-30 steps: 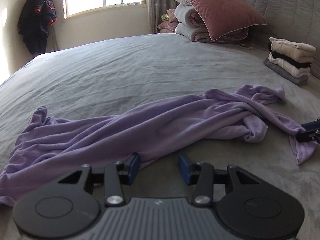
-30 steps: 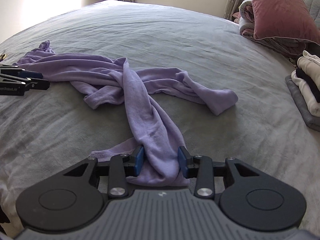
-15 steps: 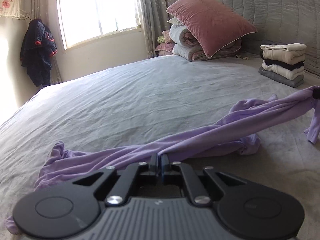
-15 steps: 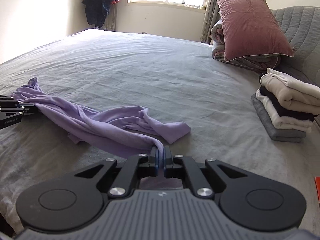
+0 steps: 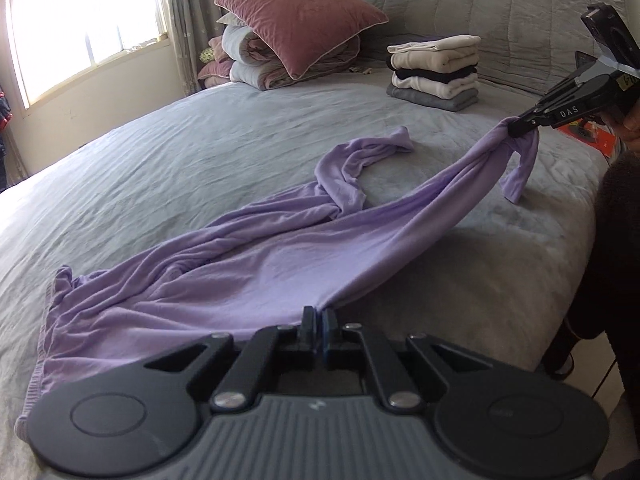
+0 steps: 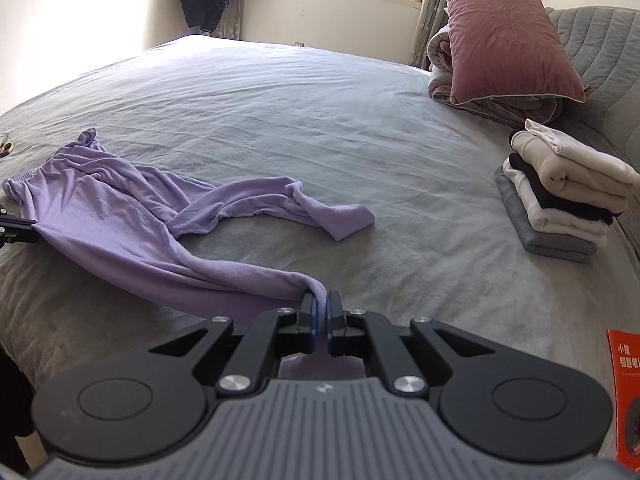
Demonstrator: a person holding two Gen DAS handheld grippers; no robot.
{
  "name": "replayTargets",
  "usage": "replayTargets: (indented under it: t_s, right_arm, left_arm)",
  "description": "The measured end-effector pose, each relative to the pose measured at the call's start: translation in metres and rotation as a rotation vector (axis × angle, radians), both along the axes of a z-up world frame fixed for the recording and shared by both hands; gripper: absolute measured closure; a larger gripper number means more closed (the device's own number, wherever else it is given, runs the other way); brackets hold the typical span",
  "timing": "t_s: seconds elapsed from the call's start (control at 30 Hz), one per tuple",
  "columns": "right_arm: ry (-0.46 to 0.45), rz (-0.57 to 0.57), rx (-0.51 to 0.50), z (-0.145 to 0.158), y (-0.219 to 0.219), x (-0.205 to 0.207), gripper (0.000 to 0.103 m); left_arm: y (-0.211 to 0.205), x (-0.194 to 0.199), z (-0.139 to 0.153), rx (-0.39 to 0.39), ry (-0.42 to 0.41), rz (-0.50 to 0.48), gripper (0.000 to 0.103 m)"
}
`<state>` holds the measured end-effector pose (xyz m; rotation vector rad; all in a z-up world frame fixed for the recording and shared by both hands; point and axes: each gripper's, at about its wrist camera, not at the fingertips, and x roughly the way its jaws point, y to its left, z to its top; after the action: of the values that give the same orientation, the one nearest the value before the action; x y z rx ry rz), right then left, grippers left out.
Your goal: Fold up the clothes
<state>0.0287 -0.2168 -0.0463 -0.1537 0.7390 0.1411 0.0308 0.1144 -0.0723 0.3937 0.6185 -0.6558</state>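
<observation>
**Both grippers clamp a purple garment above a grey bed**

A pair of light purple trousers (image 5: pixel 248 264) stretches across a wide grey bed (image 5: pixel 200 152), lifted at two places. The left gripper (image 5: pixel 318 316) has its jaws pressed together on the fabric's near edge, close to the waistband. The right gripper (image 6: pixel 319 312) is likewise clamped on the end of one trouser leg; in the left wrist view it appears at the far right (image 5: pixel 516 128), holding that leg raised off the cover so the cloth sags between the two grips. The other leg (image 6: pixel 320 212) lies loose on the bed. Near the grey headboard (image 5: pixel 480 12) sit a stack of folded clothes (image 6: pixel 560 196) and a dusty pink pillow (image 6: pixel 508 36) on rolled bedding.
</observation>
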Motion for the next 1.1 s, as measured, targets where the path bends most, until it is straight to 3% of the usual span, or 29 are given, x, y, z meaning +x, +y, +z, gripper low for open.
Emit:
replayTargets:
  t_s: [0.2,0.27,0.3,0.37,0.4,0.6,0.73,0.87,1.1]
  right_arm:
    - [0.120,0.027,0.032,-0.012,-0.003,-0.006,0.097]
    - [0.133,0.038,0.043,-0.015,-0.002,-0.008,0.086]
    - [0.134,0.040,0.047,-0.016,-0.002,-0.007,0.084]
    - [0.123,0.034,0.052,-0.015,-0.001,-0.003,0.057]
    - [0.119,0.033,0.052,-0.014,-0.001,0.000,0.054]
    - [0.095,0.034,0.047,-0.009,0.006,0.031,0.054]
    - [0.088,0.028,0.076,-0.008,0.010,0.060,0.054]
    - [0.080,0.039,0.115,-0.006,0.020,0.095,0.054]
    - [0.065,0.122,0.100,-0.012,0.058,0.149,0.054]
  left_arm:
    - [0.007,0.007,-0.016,0.035,0.154,-0.053,0.098]
    - [0.015,0.013,-0.015,-0.008,0.204,-0.044,0.092]
    - [0.021,0.018,-0.012,-0.044,0.220,-0.031,0.087]
    - [0.034,0.027,-0.006,-0.116,0.251,-0.005,0.055]
    - [0.040,0.032,-0.002,-0.141,0.244,0.016,0.053]
    - [0.070,0.074,0.012,-0.222,0.229,0.162,0.045]
    - [0.087,0.109,0.014,-0.201,0.186,0.287,0.029]
    - [0.109,0.145,0.014,-0.169,0.155,0.384,0.028]
    - [0.151,0.208,0.011,-0.222,0.165,0.516,0.029]
